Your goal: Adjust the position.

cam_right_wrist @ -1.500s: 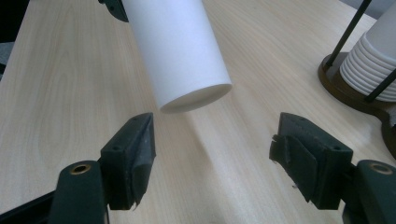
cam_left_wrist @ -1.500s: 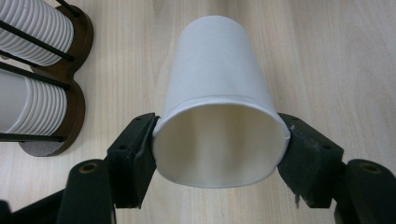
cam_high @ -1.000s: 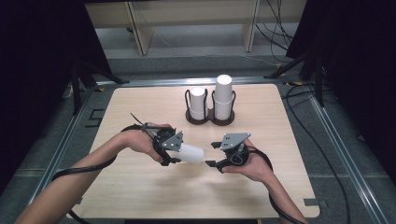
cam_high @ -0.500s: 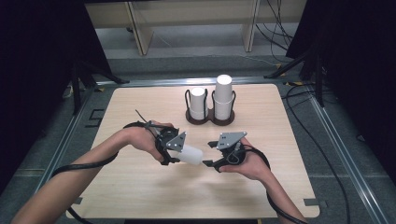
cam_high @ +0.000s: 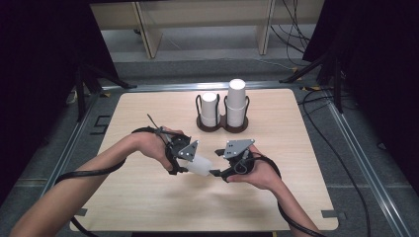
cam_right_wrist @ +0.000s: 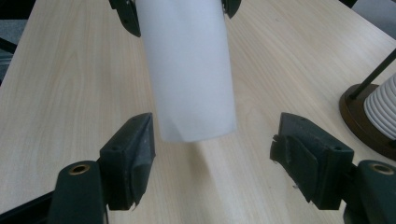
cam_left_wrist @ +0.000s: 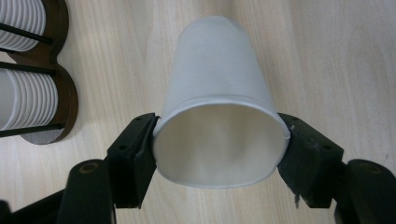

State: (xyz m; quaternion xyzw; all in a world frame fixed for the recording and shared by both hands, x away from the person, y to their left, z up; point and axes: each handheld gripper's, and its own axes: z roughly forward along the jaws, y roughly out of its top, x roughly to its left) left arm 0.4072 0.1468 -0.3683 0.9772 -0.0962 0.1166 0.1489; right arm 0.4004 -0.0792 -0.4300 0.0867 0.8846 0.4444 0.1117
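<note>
A white paper cup (cam_high: pixel 200 166) lies sideways above the table, held at its rim by my left gripper (cam_high: pixel 182 166). In the left gripper view both jaws press the rim of the cup (cam_left_wrist: pixel 219 116) and its open mouth faces the camera. My right gripper (cam_high: pixel 216 173) is open, its jaws on either side of the closed end of the cup (cam_right_wrist: pixel 189 70) without touching it. A dark wooden two-slot cup holder (cam_high: pixel 222 124) stands at the back of the table, with a short stack of white cups (cam_high: pixel 209 108) and a taller stack (cam_high: pixel 236 101).
The light wooden table (cam_high: pixel 148 197) has bare room in front and to both sides of the hands. Cables trail off the front corners. Dark stands and a shelf frame lie beyond the far edge.
The right gripper has moved left toward the left one, so its jaws now bracket the closed end of the cup. The left gripper holds the cup almost still.
</note>
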